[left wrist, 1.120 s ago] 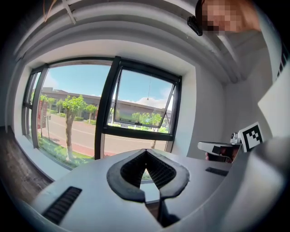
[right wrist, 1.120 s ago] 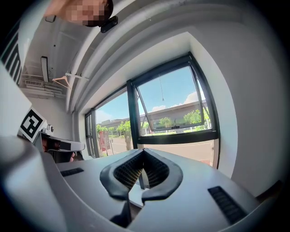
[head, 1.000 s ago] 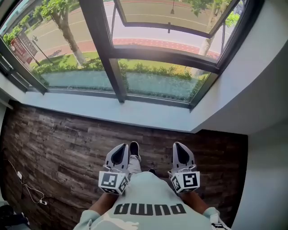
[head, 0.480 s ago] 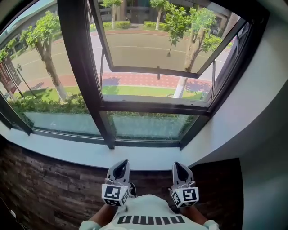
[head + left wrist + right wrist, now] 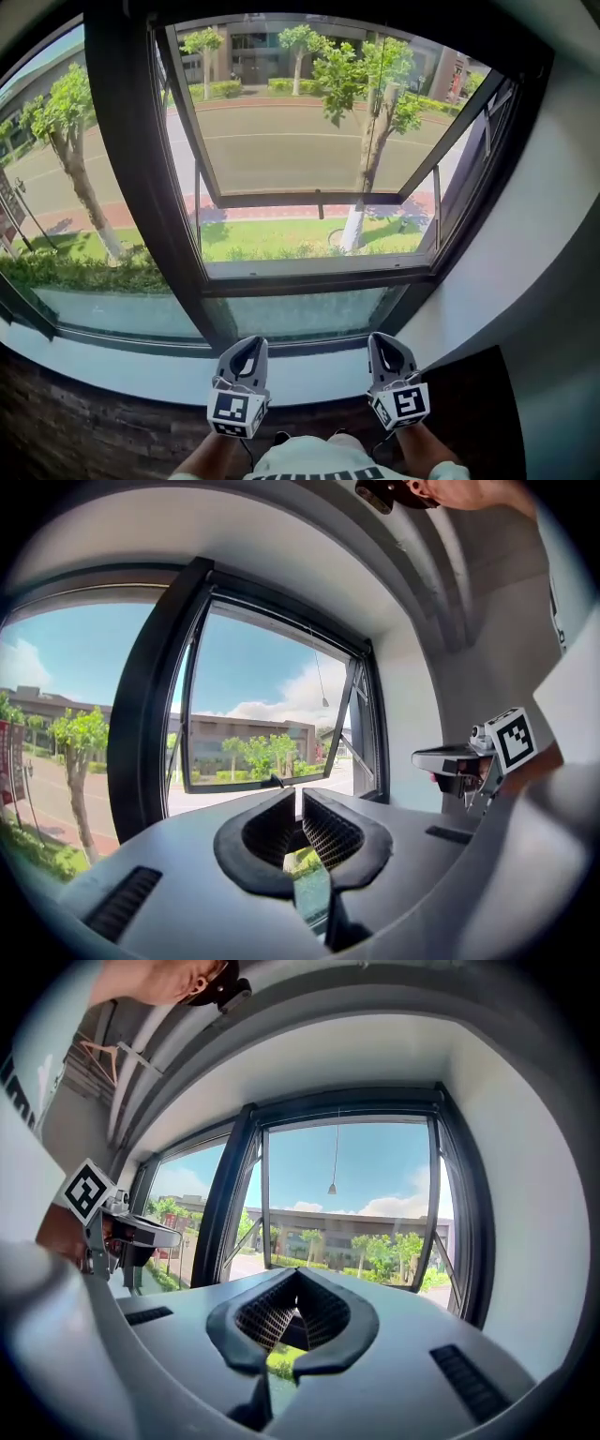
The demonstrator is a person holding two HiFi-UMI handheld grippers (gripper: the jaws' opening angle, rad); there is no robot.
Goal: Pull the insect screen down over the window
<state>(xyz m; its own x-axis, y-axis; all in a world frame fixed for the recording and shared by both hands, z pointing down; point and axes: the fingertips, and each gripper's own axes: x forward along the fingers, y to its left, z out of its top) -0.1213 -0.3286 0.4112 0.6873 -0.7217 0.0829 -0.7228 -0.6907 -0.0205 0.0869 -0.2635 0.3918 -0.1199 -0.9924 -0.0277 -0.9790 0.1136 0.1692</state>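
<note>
Since a second ago our grey left tool [image 5: 249,343] and right tool [image 5: 384,339] have neared the black-framed window [image 5: 309,278], jaws together, empty. Its insect screen seems rolled up top; shut jaws could bat its thin hanging cord [image 5: 336,1162] away.

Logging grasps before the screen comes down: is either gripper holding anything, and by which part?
Nothing is held. The left gripper and right gripper are both shut on nothing, and the thin hanging pull cord in the dark-framed window is untouched.
</note>
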